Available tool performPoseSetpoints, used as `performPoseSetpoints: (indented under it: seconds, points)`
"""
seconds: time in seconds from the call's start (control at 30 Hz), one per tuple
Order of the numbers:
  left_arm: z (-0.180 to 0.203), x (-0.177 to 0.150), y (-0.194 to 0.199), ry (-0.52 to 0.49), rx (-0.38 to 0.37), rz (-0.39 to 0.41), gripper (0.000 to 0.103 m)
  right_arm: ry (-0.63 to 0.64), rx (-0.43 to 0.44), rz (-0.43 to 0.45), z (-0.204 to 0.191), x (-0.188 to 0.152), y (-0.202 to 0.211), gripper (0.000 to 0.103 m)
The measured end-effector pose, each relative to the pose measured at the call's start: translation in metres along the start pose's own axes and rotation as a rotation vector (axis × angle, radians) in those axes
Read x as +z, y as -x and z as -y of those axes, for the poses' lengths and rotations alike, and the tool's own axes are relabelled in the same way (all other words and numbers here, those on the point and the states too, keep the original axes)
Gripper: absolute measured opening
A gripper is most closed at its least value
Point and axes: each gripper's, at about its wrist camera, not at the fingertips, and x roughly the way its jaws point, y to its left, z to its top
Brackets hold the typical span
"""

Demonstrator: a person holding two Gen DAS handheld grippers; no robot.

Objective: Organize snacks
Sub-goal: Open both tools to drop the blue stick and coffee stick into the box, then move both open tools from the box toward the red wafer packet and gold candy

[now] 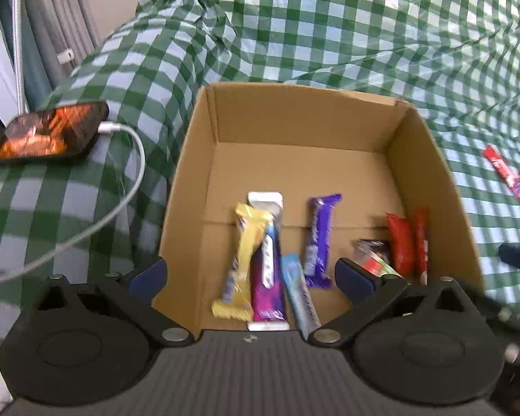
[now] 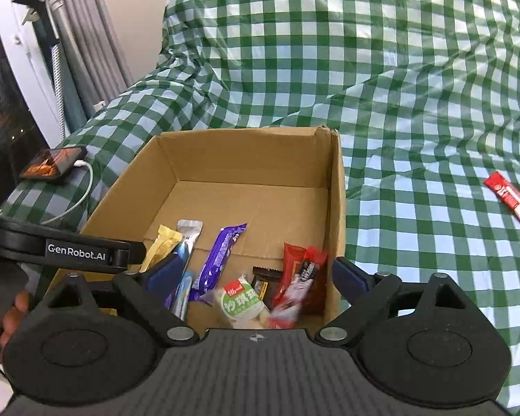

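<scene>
An open cardboard box point(image 1: 294, 118) point(image 2: 336, 187) sits on the checked cloth. Inside lie a yellow bar point(image 1: 246, 256), a magenta bar point(image 1: 267, 287), a light blue bar point(image 1: 300, 294), a purple bar point(image 1: 320, 239) point(image 2: 220, 256), red packets point(image 1: 407, 242) point(image 2: 296, 274) and a round green-and-white snack point(image 2: 241, 301). My left gripper point(image 1: 249, 275) hangs open and empty over the box's near part. My right gripper point(image 2: 256, 279) is open and empty above the box's near right side. A red wrapped bar point(image 1: 504, 170) point(image 2: 511, 201) lies on the cloth to the right, outside the box.
A phone point(image 1: 48, 133) point(image 2: 53, 164) with a white charging cable point(image 1: 128, 187) lies on the cloth to the left. Curtains point(image 2: 72, 41) and a window stand at the far left. The green checked cloth point(image 2: 398, 69) rises in folds behind the box.
</scene>
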Motion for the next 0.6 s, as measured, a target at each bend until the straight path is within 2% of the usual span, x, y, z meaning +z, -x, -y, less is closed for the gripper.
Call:
performPoseSetpoints:
  seconds: [0.1,0.27,0.33,0.37,0.47,0.53,0.6]
  points:
    - [-0.004,-0.007,0.013,0.034,-0.038,-0.024,0.103,-0.012,0.025,-0.033,-0.002,-0.007,0.011,0.098]
    - [-0.004,-0.022,0.041,0.026,-0.016,0.004,0.103,-0.022,-0.002,-0.013,-0.007,-0.019,0.040,0.099]
    - [-0.004,-0.029,0.053,0.025,-0.020,0.006,0.103,-0.039,0.066,-0.033,-0.008,-0.023,0.052,0.099]
    - [-0.004,-0.031,0.058,0.018,-0.011,0.011,0.103,-0.038,0.072,-0.033,-0.010,-0.025,0.059,0.099]
    - [-0.001,-0.041,0.077,-0.003,0.022,0.060,0.103,0.000,-0.018,0.035,-0.017,-0.030,0.079,0.100]
    - [0.001,-0.048,0.087,-0.016,0.025,0.070,0.103,0.007,-0.020,0.066,-0.018,-0.033,0.091,0.100]
    - [0.003,-0.055,0.097,-0.028,0.015,0.078,0.103,-0.008,0.001,0.057,-0.017,-0.034,0.099,0.101]
